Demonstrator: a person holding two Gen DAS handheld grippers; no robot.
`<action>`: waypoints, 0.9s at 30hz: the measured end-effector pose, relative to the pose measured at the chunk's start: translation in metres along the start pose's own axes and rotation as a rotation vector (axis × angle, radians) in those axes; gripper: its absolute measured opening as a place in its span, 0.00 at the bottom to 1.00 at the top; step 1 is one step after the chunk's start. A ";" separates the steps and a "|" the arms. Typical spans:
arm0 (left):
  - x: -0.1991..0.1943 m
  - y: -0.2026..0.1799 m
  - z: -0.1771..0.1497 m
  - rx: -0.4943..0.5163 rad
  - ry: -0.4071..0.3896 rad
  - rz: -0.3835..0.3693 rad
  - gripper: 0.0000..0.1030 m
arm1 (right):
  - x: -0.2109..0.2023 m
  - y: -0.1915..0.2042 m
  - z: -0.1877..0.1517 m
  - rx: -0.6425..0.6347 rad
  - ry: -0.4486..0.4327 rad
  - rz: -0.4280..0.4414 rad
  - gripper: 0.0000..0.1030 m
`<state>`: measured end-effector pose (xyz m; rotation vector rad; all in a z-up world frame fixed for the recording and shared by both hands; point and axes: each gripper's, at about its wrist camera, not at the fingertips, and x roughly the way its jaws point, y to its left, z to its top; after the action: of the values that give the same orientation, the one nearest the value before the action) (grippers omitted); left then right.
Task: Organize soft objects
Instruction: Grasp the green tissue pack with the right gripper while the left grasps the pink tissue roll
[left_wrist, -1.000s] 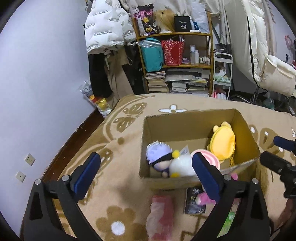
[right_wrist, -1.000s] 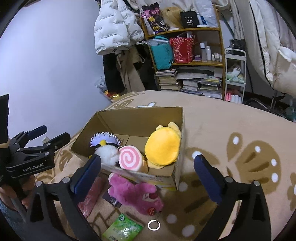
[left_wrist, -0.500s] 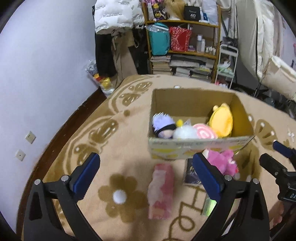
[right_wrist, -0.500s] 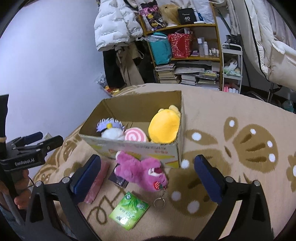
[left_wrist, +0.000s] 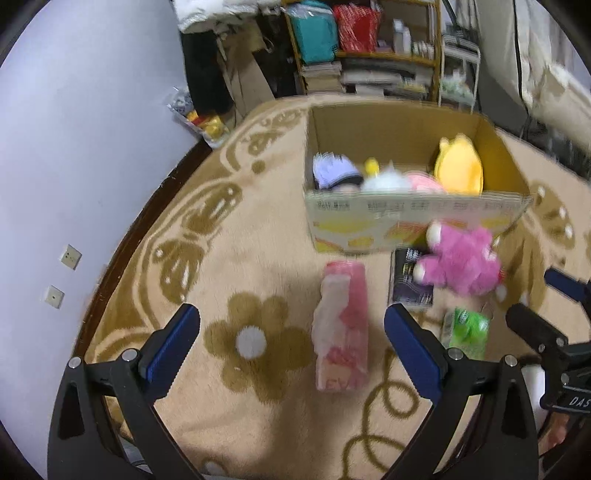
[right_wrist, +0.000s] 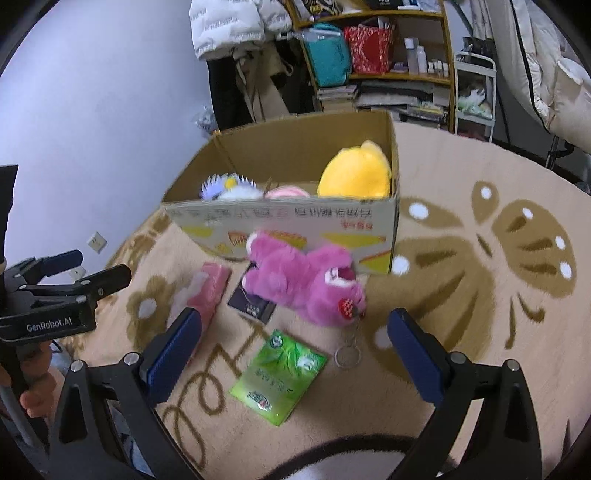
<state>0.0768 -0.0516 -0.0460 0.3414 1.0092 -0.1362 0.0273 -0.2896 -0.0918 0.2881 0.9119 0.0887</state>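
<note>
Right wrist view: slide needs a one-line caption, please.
Open right tool above a pink plush bear lying on the rug before a cardboard box of plush toys.

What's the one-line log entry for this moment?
left gripper: open, empty | right gripper: open, empty | box: three plushies inside | pink bear: on rug, touching box front | pink pack: on rug

Both tongs (left_wrist: 291, 345) (right_wrist: 293, 341) wide apart, empty
</note>
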 end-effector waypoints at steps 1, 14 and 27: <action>0.003 -0.002 -0.001 0.010 0.012 0.003 0.97 | 0.003 0.000 -0.001 -0.003 0.011 -0.004 1.00; 0.051 -0.010 -0.010 0.036 0.154 -0.030 0.97 | 0.048 0.001 -0.019 0.049 0.183 0.029 0.95; 0.090 -0.015 -0.017 0.060 0.267 -0.047 0.97 | 0.074 -0.008 -0.026 0.076 0.291 0.067 0.84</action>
<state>0.1064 -0.0556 -0.1336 0.3980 1.2795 -0.1669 0.0520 -0.2771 -0.1656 0.3835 1.1960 0.1608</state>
